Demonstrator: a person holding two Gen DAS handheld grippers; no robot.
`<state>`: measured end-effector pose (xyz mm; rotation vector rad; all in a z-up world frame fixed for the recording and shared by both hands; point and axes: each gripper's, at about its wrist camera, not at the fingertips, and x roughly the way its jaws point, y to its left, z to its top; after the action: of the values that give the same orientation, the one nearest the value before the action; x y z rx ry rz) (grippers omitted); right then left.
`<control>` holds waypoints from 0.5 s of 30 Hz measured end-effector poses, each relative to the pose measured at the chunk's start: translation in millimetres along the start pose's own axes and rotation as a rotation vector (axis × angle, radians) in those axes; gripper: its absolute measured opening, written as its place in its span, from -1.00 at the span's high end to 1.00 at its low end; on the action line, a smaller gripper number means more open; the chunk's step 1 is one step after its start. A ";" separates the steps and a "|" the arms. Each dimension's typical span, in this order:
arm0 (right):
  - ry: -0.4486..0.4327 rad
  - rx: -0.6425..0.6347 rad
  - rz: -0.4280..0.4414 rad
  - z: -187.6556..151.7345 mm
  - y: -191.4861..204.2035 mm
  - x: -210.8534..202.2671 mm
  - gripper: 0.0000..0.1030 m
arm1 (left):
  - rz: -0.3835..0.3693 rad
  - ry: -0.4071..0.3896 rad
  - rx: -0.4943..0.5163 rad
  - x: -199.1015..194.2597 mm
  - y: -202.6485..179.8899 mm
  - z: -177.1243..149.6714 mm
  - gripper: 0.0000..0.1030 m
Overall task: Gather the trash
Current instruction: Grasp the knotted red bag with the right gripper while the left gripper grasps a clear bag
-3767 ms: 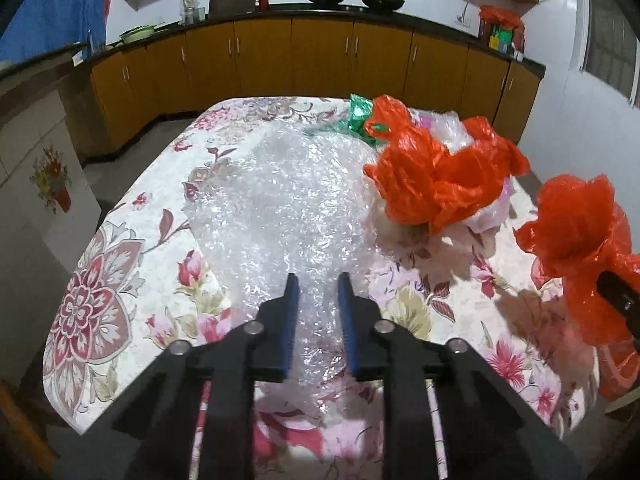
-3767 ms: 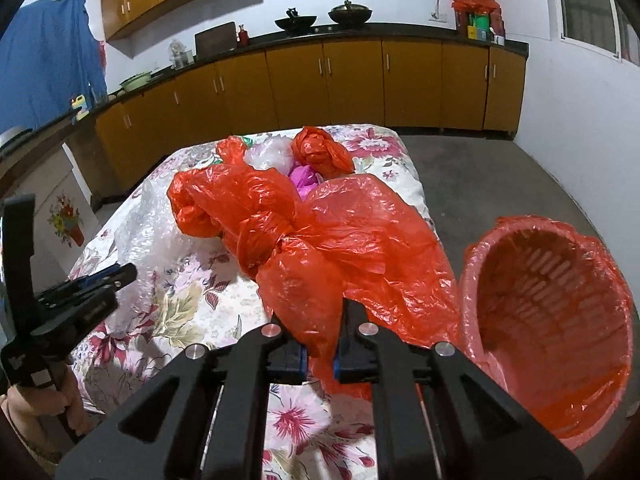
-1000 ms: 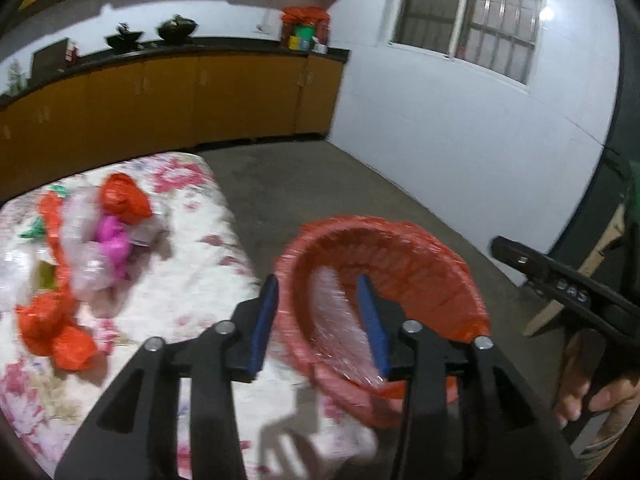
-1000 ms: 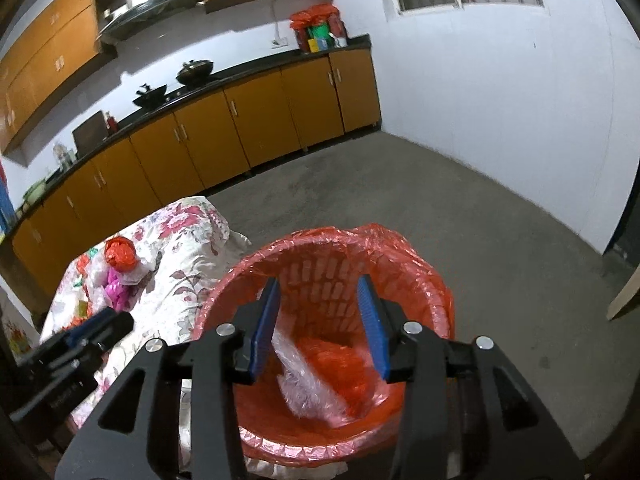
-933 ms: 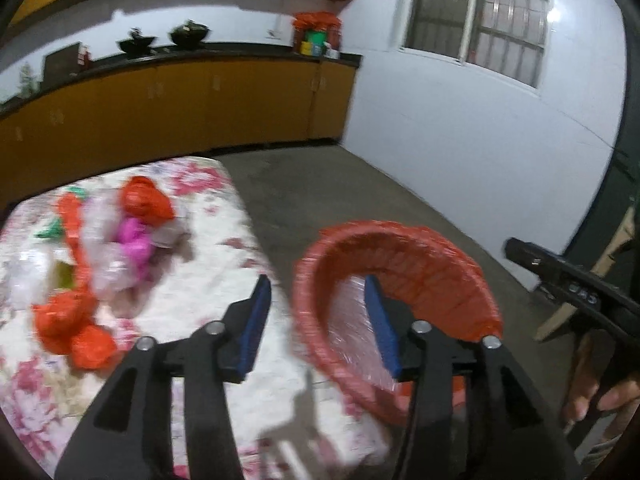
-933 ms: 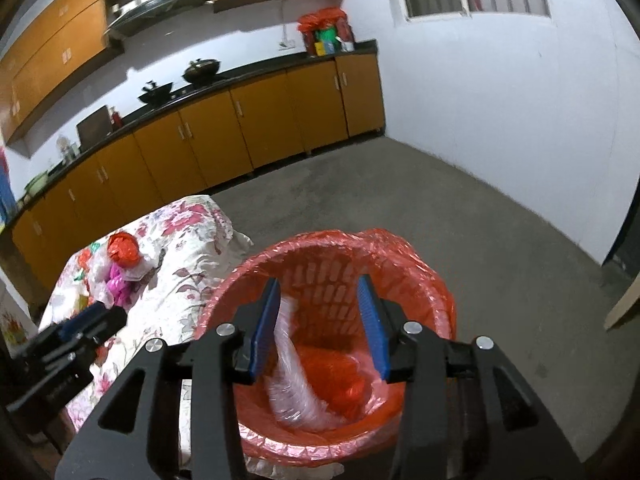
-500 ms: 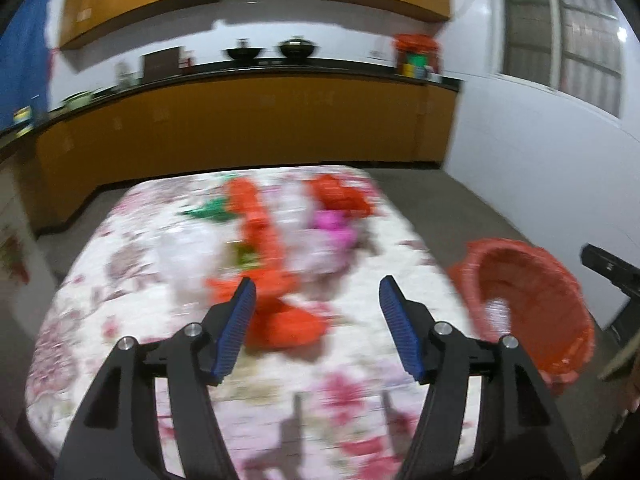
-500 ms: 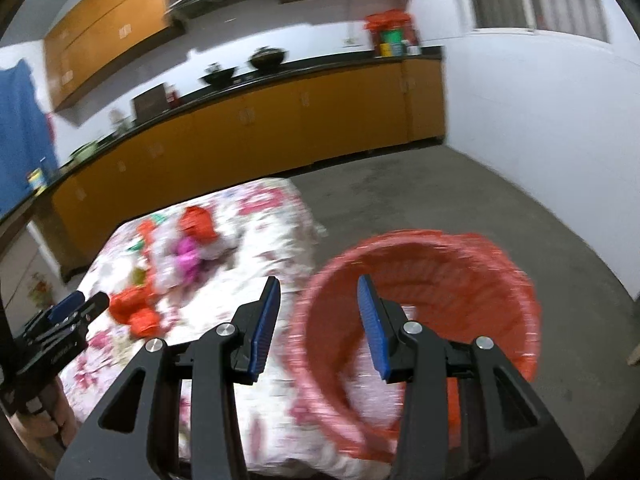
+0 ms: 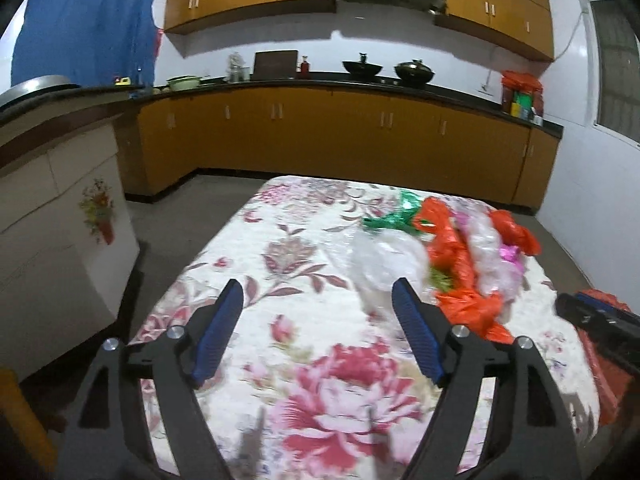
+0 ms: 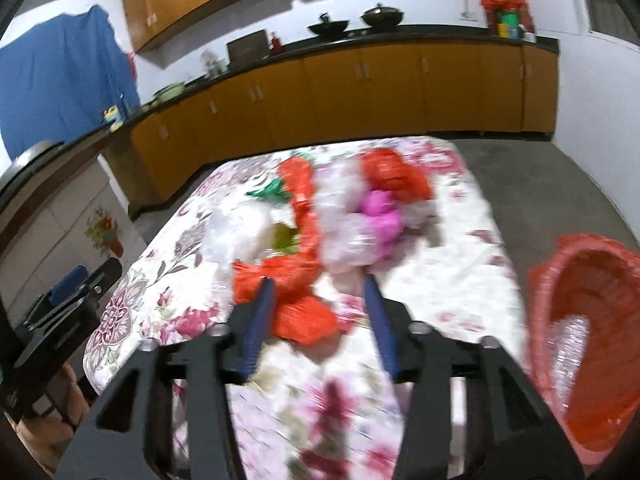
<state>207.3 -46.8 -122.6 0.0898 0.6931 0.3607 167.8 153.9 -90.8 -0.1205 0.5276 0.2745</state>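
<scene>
Hovering over floral cloth [image 9: 304, 320], left gripper [image 9: 318, 300], right gripper [image 10: 320, 294] splayed, empty; crinkled plastic bags [image 10: 304, 208] beyond

Tabletop [image 9: 304, 320] under a floral cloth, trash heaped on it.
Red bags [image 10: 292, 292], clear plastic [image 9: 384, 260], pink [image 10: 380, 212] and green scraps [image 9: 386, 220] lie bunched together on it.

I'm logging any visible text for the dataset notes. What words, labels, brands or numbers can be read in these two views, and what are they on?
No text can be read in either view.
The containers under red plastic on the counter: labels, if any, too small to read.
The bottle on the counter: too small to read.
The white cabinet: only a flower decal, no words.
The floral tablecloth and the red basket: no lettering seen.
</scene>
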 end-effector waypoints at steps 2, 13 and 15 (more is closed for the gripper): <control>0.012 -0.011 0.003 2.0 12.1 15.2 -0.16 | 0.005 0.005 -0.010 1.8 8.0 -1.8 -0.48; 0.123 0.042 -0.031 -1.3 30.5 77.4 -0.16 | 0.010 0.037 -0.053 15.0 30.7 -5.4 -0.49; 0.138 0.030 -0.017 -5.4 34.5 81.1 -0.16 | 0.008 0.042 -0.055 17.2 31.5 -6.3 -0.49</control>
<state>251.2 14.0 -169.3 0.0875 0.8350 0.3422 169.9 186.8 -106.3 -0.1779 0.5623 0.2954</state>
